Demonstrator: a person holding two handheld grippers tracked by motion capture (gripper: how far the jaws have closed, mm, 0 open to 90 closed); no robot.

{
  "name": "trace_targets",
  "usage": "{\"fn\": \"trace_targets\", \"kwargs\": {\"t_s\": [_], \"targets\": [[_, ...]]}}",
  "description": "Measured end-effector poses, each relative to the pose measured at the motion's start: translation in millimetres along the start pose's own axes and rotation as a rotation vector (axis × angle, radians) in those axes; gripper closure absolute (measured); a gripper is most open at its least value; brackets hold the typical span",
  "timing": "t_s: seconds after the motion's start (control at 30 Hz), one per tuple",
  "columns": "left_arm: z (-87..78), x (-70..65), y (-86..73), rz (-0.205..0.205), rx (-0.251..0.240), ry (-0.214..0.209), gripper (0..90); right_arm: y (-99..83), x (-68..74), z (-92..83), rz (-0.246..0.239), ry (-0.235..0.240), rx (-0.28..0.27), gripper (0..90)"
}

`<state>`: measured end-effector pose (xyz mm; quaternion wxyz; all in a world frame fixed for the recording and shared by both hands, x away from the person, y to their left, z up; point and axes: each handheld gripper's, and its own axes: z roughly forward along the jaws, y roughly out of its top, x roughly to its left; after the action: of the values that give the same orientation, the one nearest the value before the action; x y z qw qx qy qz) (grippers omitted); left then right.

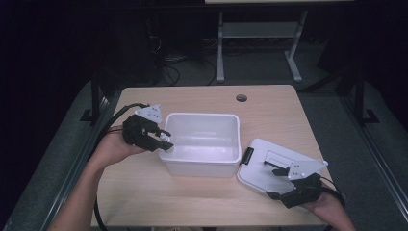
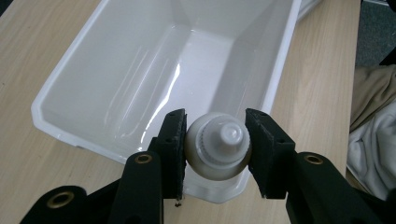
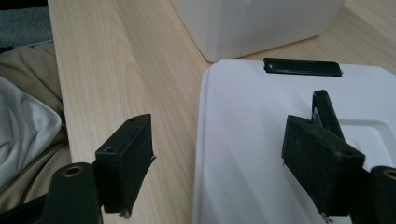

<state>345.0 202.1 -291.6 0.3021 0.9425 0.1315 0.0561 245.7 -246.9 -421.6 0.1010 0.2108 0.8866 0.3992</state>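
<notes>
A white plastic bin (image 1: 202, 144) stands open in the middle of the wooden table (image 1: 192, 202). My left gripper (image 1: 163, 140) hovers at the bin's left rim, shut on a small white round bottle with a ribbed cap (image 2: 218, 144). In the left gripper view the bottle sits between both pads, just above the bin's near rim (image 2: 93, 84). The bin's white lid (image 1: 262, 159) lies flat to the right of the bin. Above its near edge my right gripper (image 1: 272, 180) stands open, one jaw over the lid (image 3: 252, 116) and one over bare wood, with nothing held.
The lid carries a black latch (image 3: 302, 66) facing the bin (image 3: 257, 23) and a black handle (image 3: 324, 112). A cable hole (image 1: 241, 98) sits near the table's far edge. Beige and white cloth (image 3: 28, 126) lies past the table's near edge. A metal desk frame (image 1: 260, 43) stands behind.
</notes>
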Motion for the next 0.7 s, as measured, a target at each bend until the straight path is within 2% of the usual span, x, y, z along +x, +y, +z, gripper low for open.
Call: {"fn": "trace_targets", "kwargs": {"t_s": [0.27, 0.33, 0.5, 0.7], "targets": [[10.5, 1.9, -0.2, 0.000, 0.035, -0.011, 59.7, 0.2, -0.6, 0.0, 0.003, 0.001, -0.001, 24.2], [12.3, 1.9, -0.6, -0.009, 0.026, -0.016, 59.7, 0.5, -0.5, 0.3, 0.003, 0.002, 0.001, 24.2], [17.9, 3.4, -0.2, 0.000, 0.045, -0.014, 59.7, 0.0, -0.8, -0.2, 0.005, -0.001, -0.001, 24.1], [24.9, 5.4, -5.6, -0.021, 0.035, -0.020, 59.7, 0.0, -0.8, -1.1, 0.005, 0.000, -0.003, 24.2]]}}
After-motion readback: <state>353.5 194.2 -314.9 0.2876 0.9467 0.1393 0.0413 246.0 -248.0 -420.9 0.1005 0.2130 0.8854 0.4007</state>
